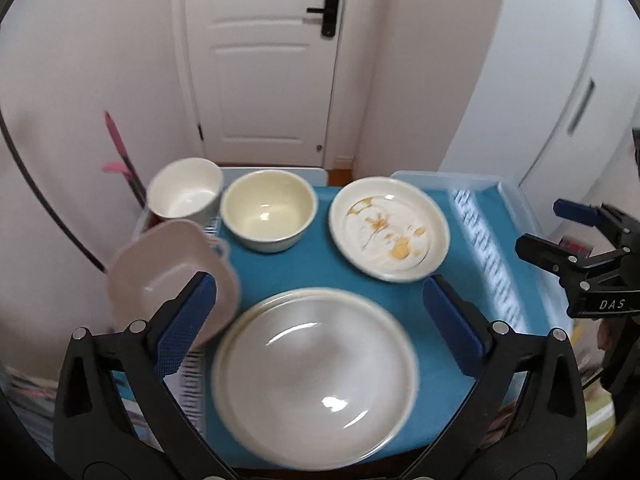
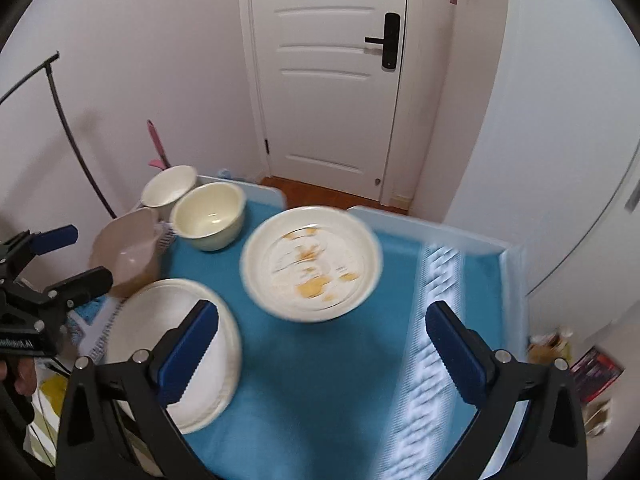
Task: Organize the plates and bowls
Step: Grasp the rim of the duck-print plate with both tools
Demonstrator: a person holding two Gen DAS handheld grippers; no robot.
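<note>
Cream bowl (image 1: 268, 210) — nothing inside

Glossy glazed ceramic: large plate (image 1: 316, 384), cream bowl (image 1: 268, 210) at 12 o'clock, patterned plate (image 1: 390, 228) at 1 o'clock. Matt blue mat (image 1: 304, 268), probably cloth; the pink dish (image 1: 168, 276) at 10 o'clock looks plastic.

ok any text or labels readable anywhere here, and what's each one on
"DAS": white letters on the black body of the right gripper, seen from the left wrist view.
White lettering on the body of the left gripper, seen from the right wrist view: too blurred to read.
Red package on the floor, right: print too small to read.
Plates, bowls, door: no text.
</note>
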